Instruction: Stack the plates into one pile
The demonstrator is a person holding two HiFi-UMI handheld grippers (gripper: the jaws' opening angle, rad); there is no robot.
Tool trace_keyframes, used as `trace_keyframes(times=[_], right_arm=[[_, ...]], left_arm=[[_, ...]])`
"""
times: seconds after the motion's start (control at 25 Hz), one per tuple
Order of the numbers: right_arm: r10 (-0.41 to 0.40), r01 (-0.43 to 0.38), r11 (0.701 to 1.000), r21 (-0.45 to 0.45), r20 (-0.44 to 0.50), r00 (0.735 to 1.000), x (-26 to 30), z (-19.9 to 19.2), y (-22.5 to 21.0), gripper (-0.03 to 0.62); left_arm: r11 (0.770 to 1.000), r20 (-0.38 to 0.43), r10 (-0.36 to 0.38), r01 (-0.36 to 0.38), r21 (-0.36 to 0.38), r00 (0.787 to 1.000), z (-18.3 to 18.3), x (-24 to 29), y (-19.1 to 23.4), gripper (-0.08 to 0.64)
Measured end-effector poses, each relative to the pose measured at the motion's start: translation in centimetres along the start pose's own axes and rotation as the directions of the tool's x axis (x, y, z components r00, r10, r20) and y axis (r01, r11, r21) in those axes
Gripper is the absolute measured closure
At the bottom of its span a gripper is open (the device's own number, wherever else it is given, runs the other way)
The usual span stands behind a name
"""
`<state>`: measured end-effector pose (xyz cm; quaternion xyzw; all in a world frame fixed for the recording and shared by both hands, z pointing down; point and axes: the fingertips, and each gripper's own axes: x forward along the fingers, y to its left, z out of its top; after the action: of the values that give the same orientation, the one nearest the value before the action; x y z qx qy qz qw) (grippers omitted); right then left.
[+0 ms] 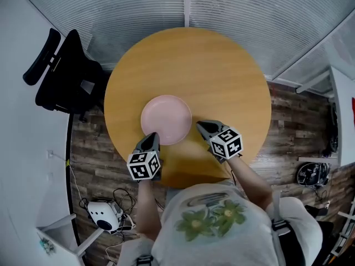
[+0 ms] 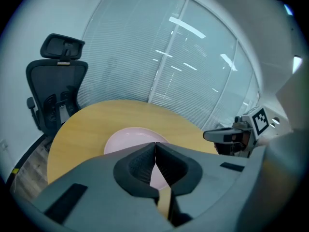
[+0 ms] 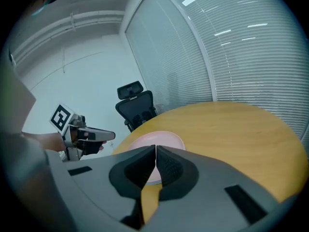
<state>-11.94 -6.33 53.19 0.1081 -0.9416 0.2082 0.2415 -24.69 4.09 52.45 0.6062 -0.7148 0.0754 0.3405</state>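
A pink plate lies on the round wooden table, towards its near edge; whether more plates sit under it I cannot tell. My left gripper hovers at the plate's near left rim, jaws shut with nothing between them. My right gripper sits just off the plate's right rim, also shut and empty. In the left gripper view the plate shows beyond the closed jaws, with the right gripper off to the right. In the right gripper view the plate lies ahead, with the left gripper at its left.
A black office chair stands left of the table against the white wall. Glass walls with blinds run behind the table. A white device and cables lie on the wood floor at the lower left.
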Motion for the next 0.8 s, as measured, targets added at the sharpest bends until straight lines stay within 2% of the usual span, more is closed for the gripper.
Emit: trace_keyframes(times=[0.16, 0.36, 0.52, 0.8], right_arm=[[0.031, -0.030, 0.999, -0.029, 0.026, 0.999, -2.6, -0.2, 3.0, 0.551], [0.076, -0.076, 0.997, -0.006, 0.044, 0.996, -4.1, -1.3, 6.5, 0.551], [0.074, -0.073, 0.997, -0.032, 0.035, 0.997, -4.6, -2.4, 9.1, 0.551], [0.047, -0.045, 0.998, -0.049, 0.035, 0.998, -5.4, -4.0, 12.4, 0.551]], left_arm=[[0.994, 0.061, -0.109, 0.107, 0.039, 0.992, 0.2, -2.2, -3.0, 0.541], [0.981, 0.095, -0.171, 0.161, 0.105, 0.981, -0.5, -4.3, -5.7, 0.541], [0.970, 0.080, -0.218, 0.207, 0.125, 0.973, -1.9, -5.9, -6.9, 0.541], [0.964, 0.039, -0.258, 0.254, 0.082, 0.965, -4.2, -8.3, -7.2, 0.541]])
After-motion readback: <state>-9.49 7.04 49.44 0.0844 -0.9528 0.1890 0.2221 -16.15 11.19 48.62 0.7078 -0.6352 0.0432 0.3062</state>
